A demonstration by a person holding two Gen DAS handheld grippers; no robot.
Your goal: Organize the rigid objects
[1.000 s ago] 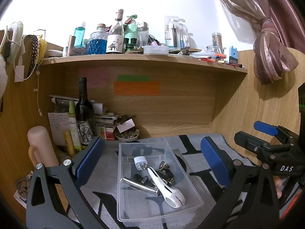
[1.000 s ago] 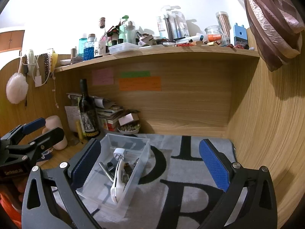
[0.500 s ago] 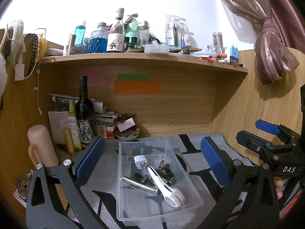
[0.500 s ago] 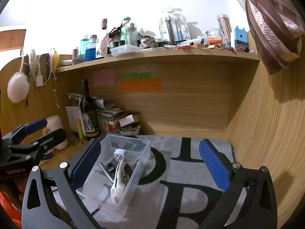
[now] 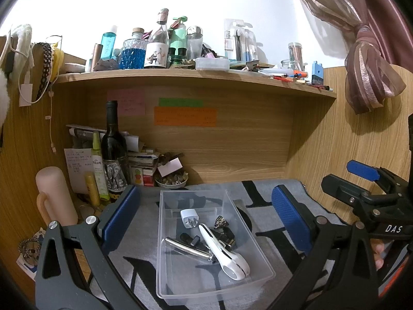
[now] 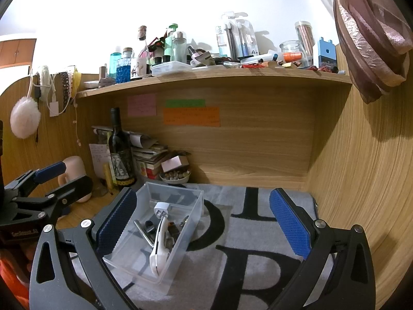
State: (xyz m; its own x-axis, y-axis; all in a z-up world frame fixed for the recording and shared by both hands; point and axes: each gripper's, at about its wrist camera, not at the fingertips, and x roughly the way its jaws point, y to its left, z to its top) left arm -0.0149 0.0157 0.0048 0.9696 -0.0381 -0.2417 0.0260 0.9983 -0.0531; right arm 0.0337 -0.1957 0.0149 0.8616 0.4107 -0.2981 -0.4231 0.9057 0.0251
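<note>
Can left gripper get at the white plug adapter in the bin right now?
Probably yes: left gripper is open and empty, the clear bin has no lid, and the white plug adapter lies uncovered, the white-handled tool beside it.

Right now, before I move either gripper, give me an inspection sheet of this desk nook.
Surface: grey mat with black letters over a wooden desk.
Job's things: clear plastic bin on the mat holds a white plug adapter, white-handled tool, metal rod and small dark pieces.
Clutter: wine bottle, stacked papers, bowl of small items at back left.
Grippers: left gripper open over the bin, empty; right gripper open, empty.
Cables: white cable hanging on the left wall.
Surroundings: crowded upper shelf, tied curtain.
</note>
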